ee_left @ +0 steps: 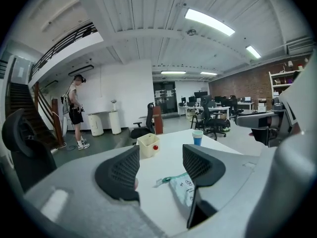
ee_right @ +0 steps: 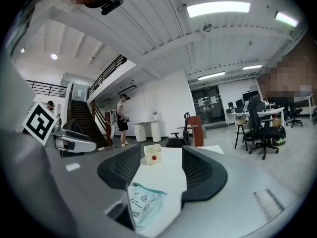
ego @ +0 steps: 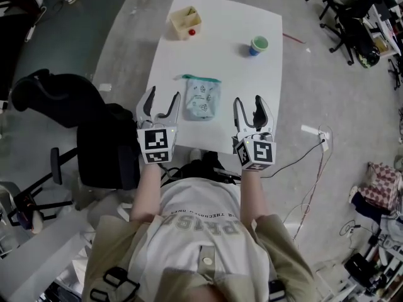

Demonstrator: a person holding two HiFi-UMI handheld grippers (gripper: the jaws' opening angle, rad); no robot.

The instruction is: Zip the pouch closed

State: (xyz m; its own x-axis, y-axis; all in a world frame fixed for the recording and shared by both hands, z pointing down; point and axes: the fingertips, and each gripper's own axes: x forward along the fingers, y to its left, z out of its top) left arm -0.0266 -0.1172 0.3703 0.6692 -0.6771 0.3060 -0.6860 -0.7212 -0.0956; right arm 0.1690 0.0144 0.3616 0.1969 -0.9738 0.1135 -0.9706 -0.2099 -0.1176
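A pale mint pouch (ego: 202,97) with small prints and a green zip along its far edge lies flat on the white table (ego: 220,49), near the front edge. My left gripper (ego: 160,103) hovers just left of it, jaws open and empty. My right gripper (ego: 253,109) hovers just right of it, also open and empty. In the left gripper view the pouch (ee_left: 182,189) shows low between the jaws, its green zip tab pointing left. In the right gripper view the pouch (ee_right: 144,204) lies at the lower left between the jaws.
A cream box (ego: 185,22) with a red ball stands at the table's far left corner. A blue and green cup (ego: 257,44) stands at the far right. A black office chair (ego: 69,118) sits left of the table. Cables (ego: 308,168) trail on the floor at the right.
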